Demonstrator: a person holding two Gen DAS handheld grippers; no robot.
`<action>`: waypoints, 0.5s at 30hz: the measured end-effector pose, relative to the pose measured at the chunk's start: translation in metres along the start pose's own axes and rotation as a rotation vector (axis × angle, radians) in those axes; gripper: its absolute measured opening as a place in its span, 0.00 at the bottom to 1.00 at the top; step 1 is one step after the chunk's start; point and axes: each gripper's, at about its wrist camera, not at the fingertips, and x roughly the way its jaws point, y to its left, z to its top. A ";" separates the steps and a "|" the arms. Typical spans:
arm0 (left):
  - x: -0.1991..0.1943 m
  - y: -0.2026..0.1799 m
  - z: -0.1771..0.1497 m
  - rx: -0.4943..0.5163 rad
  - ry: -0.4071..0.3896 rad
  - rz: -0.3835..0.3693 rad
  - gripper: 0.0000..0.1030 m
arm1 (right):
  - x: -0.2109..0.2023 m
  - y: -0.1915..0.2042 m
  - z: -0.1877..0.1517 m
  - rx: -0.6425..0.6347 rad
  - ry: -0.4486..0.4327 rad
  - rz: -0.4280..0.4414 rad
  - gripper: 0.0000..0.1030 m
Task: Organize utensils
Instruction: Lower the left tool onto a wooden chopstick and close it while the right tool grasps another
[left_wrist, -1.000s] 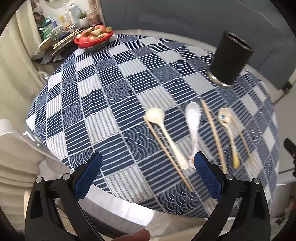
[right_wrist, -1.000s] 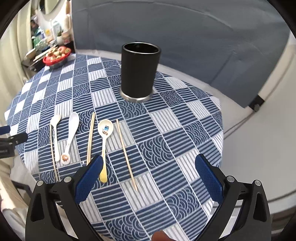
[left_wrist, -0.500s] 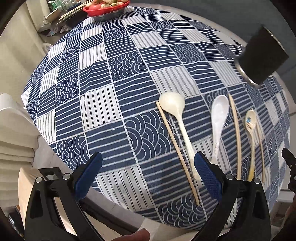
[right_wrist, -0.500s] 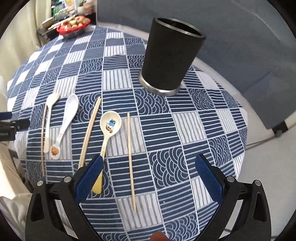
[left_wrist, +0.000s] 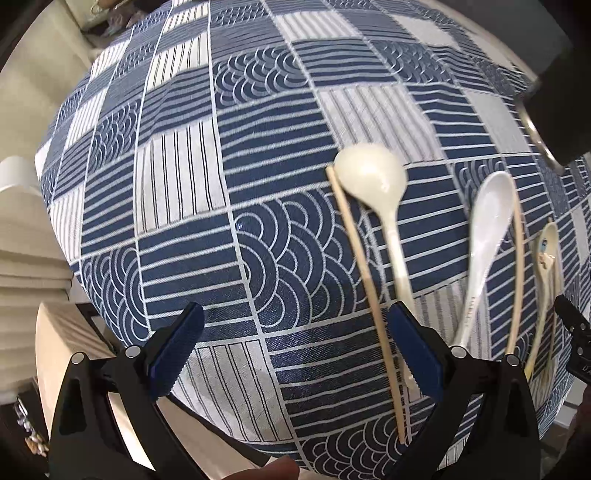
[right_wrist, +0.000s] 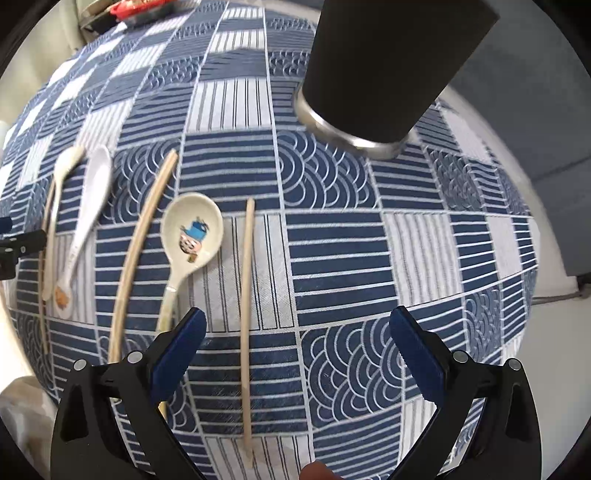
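Utensils lie in a row on the blue patterned tablecloth (left_wrist: 258, 240). In the left wrist view a chopstick (left_wrist: 365, 280) lies next to a cream spoon (left_wrist: 373, 177), then a white spoon (left_wrist: 487, 229), another chopstick (left_wrist: 519, 273) and a cartoon spoon (left_wrist: 546, 251). My left gripper (left_wrist: 295, 350) is open and empty, low over the first chopstick's near end. In the right wrist view the cartoon spoon (right_wrist: 192, 229) lies between two chopsticks (right_wrist: 140, 236) (right_wrist: 247, 295). My right gripper (right_wrist: 295, 350) is open and empty over the right one. The black holder cup (right_wrist: 384, 62) stands behind.
The holder's base shows at the left wrist view's right edge (left_wrist: 554, 110). The table edge curves close under both grippers. A red bowl (right_wrist: 147, 5) sits at the far end. A cream chair (left_wrist: 26, 236) stands left of the table.
Both grippers have moved down and forward, close to the tabletop and the utensils. Both stay open. The utensils have not moved.
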 end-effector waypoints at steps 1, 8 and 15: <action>0.001 0.003 0.001 -0.023 0.003 -0.022 0.96 | 0.005 -0.001 0.000 0.004 0.011 0.009 0.92; 0.002 0.008 -0.002 -0.076 -0.010 -0.038 0.96 | 0.025 -0.016 0.001 0.060 0.033 0.137 0.94; 0.005 0.012 -0.014 -0.061 -0.036 -0.040 0.96 | 0.029 -0.012 -0.001 0.075 0.023 0.137 0.94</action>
